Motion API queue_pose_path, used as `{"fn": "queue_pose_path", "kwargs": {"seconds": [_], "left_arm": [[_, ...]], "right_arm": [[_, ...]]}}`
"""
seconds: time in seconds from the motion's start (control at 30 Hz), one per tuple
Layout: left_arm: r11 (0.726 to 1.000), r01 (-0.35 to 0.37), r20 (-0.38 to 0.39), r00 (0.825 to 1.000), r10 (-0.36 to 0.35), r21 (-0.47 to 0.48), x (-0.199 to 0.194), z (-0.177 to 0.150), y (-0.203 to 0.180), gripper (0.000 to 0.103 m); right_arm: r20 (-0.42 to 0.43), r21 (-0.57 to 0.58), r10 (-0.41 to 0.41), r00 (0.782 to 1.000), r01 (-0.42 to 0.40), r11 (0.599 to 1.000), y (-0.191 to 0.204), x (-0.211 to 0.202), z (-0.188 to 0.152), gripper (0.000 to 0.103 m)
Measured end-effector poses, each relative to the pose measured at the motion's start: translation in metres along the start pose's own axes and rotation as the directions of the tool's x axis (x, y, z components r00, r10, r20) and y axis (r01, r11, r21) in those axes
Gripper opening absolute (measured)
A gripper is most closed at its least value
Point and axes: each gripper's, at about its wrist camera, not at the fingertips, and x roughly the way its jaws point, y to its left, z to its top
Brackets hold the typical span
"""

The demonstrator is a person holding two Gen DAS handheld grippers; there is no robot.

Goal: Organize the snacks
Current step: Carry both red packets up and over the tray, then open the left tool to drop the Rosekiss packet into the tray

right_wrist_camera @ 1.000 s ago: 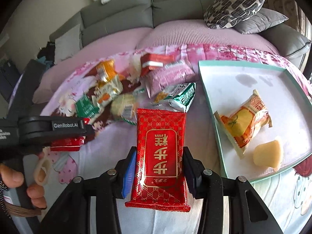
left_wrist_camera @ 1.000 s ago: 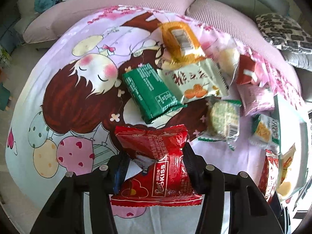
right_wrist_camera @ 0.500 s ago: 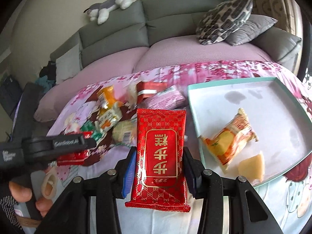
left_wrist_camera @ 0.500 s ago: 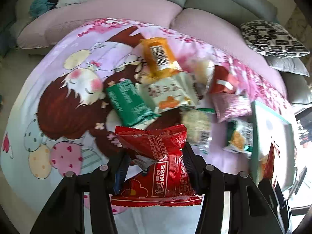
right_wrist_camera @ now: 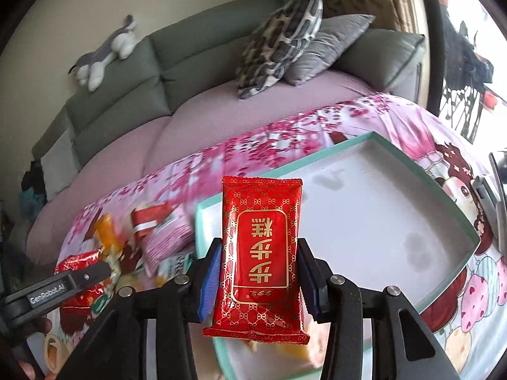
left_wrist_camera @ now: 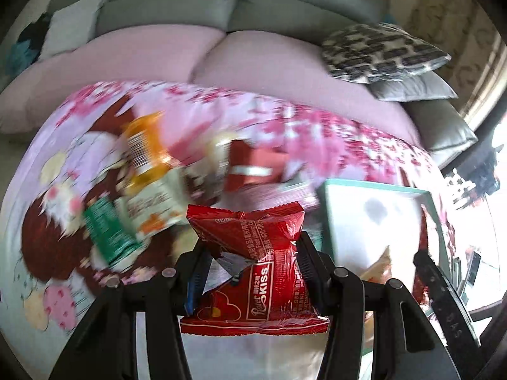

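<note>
**Carrying two red packets to the tray at once – how I'd land them**

Going big to small here. The whole job sits on a cartoon-print cloth (right_wrist_camera: 412, 133) spread in front of a sofa (right_wrist_camera: 196, 63). On it, the white tray (right_wrist_camera: 374, 218) with the teal rim is clearly the drop zone, and most of its floor is bare. A loose pile of snacks (left_wrist_camera: 149, 190) lies off to the tray's left on the cloth, blurry in the left view, so those are not sorted yet.

The right gripper (right_wrist_camera: 258, 272) is clamped on the red-and-gold packet (right_wrist_camera: 261, 243), pinching its long sides, and it hangs over the tray's near left corner. I'd carry it further in over the bare middle, lower it until the bottom edge is about touching, then let go so it lies flat rather than flopping onto the rim.

The left gripper (left_wrist_camera: 250, 269) is squeezed on the red KISS packet (left_wrist_camera: 253, 269), crumpled at the top, with the tray off to its right. My guess: bring it in second, beside the first, not on top. The wrapper looks slippery and puffy, so keep the squeeze steady until it's down.
</note>
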Motion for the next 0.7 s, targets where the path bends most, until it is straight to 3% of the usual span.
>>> {"fn": "queue_pose_path", "kwargs": {"seconds": [0.4,0.7], "left_arm": [[0.986,0.066,-0.021,0.998,-0.063,0.151,0.045,0.02,-0.081,0.054],[0.978,0.073,-0.044,0.997,-0.065,0.194,0.074,0.026,-0.107,0.054]], "right_arm": [[-0.057,0.103,-0.07,0.996,0.076,0.992,-0.048,0.034,0.021,0.047],[-0.086,0.133,-0.115,0.99,0.126,0.983,-0.07,0.049,0.032,0.047]]}}
